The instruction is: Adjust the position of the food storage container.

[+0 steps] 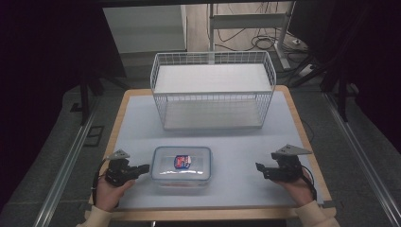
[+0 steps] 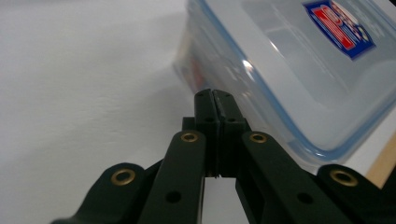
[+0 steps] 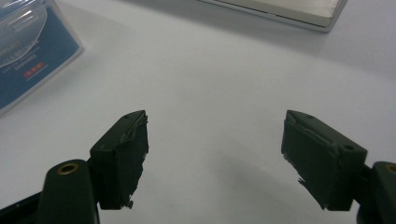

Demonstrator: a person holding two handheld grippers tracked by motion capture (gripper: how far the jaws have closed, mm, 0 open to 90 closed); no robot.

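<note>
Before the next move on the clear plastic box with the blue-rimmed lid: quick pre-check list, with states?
1. Clear plastic box with blue-rimmed lid sits flat on the white tabletop, lid on: ok.
2. Left gripper at the box's left side, jaws shut with nothing between them: not ok for a grasp; whether the tips touch the box: cannot tell.
3. Right gripper open and empty, apart from the box's right side: ok.
4. Bare tabletop between right gripper and box: ok.
5. White wire basket stands behind the box, nothing in it: ok.
6. Lid latches clipped: cannot tell.
</note>
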